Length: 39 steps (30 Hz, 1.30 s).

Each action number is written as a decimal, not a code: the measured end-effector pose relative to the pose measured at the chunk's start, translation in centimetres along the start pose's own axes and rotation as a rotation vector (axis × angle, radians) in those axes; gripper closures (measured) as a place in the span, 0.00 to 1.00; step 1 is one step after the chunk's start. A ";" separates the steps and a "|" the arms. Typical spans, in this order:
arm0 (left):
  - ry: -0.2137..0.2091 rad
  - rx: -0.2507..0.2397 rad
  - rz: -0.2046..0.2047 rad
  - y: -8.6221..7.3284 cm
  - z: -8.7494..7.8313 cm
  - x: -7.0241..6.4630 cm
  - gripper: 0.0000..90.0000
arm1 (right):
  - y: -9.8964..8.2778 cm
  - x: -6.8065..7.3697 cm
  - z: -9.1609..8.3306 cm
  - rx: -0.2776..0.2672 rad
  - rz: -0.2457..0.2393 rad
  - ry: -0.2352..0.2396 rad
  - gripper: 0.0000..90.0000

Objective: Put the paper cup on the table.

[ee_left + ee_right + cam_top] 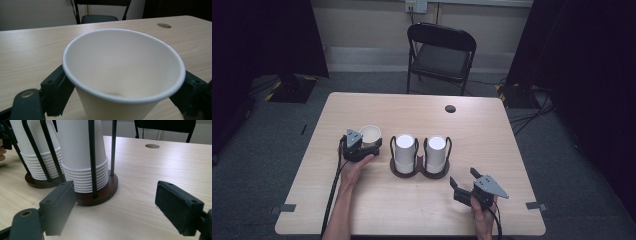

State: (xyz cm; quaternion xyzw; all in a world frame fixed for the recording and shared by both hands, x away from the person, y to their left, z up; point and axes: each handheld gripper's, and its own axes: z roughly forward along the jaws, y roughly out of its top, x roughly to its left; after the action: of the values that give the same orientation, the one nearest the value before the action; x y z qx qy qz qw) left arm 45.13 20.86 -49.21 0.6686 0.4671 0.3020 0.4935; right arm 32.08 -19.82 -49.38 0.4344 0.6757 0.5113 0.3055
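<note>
A single white paper cup (pixel 370 133) stands upright, mouth up, on the wooden table (pixel 482 135), left of the middle. My left gripper (pixel 371 141) reaches around it from the near side. In the left gripper view the cup (pixel 123 67) sits between the two black jaws, its rim round and undented; the pads stand beside its wall without pressing, so the gripper (pixel 120 100) is open. At the table's near right my right gripper (pixel 462 177) is open and holds nothing. In its own view it (pixel 115 205) faces the cup rack (pixel 100 195) from close by.
At the table's middle a dark wooden base (pixel 419 173) with black wire frames holds two stacks of upside-down white cups (pixel 404 150) (pixel 436 151). A cable hole (pixel 450 108) lies in the far right of the tabletop. A black folding chair (pixel 442 55) stands behind the table.
</note>
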 end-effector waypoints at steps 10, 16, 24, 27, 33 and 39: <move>0.021 0.034 0.006 -0.1 -0.3 0.1 0.17 | 0.0 -0.2 0.0 -0.003 0.013 -0.001 0.17; 0.010 0.036 0.020 0.1 -1.0 -0.1 0.17 | 0.0 -0.2 0.0 -0.002 0.015 -0.002 0.17; 0.061 0.052 0.022 -0.1 -2.3 -0.4 0.17 | 0.0 -0.2 0.0 -0.004 0.016 -0.004 0.17; 0.072 0.064 0.031 0.0 -2.9 -0.6 0.17 | 0.0 -0.2 0.0 -0.004 0.016 -0.004 0.17; 0.058 0.054 0.018 -0.5 -3.9 -0.7 0.17 | 0.0 -0.2 -0.1 -0.006 0.015 -0.007 0.17; 0.035 0.031 -0.002 -0.7 -5.1 -1.2 0.17 | 0.0 -0.2 -0.1 -0.007 0.015 -0.005 0.17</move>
State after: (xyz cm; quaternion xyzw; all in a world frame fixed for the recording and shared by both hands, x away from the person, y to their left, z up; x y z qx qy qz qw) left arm 40.01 21.77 -48.07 0.6704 0.4807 0.3058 0.4753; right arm 32.10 -20.00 -49.39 0.4399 0.6698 0.5148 0.3047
